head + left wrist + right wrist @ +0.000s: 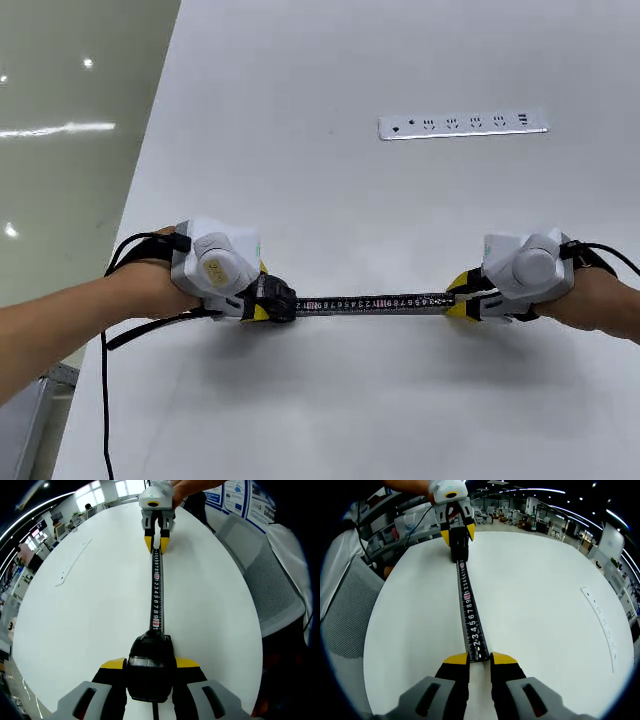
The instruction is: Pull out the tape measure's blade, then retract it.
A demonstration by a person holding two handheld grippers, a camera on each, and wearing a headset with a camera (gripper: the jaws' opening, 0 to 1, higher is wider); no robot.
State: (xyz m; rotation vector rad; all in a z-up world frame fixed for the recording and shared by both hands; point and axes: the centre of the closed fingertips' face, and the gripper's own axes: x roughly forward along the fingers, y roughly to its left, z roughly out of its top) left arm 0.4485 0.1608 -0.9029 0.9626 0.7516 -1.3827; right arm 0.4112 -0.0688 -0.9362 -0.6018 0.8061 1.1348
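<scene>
While part-drawn, blade tip (479, 654) in right jaws, its case (150, 672) in left jaws.

On the table (300, 400), the tape measure case (278, 298) sits at left between the jaws of the left gripper (260, 293). The blade (370, 302) runs rightward from it to the right gripper (458, 296), whose jaws pinch its end. A power strip (462, 124) lies behind, well apart, right of centre.

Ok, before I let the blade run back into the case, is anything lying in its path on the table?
Nothing visible does. The blade stretches straight from the right tool to the tape measure case in the left tool, over bare white table. The power strip lies well off to the far side.
</scene>
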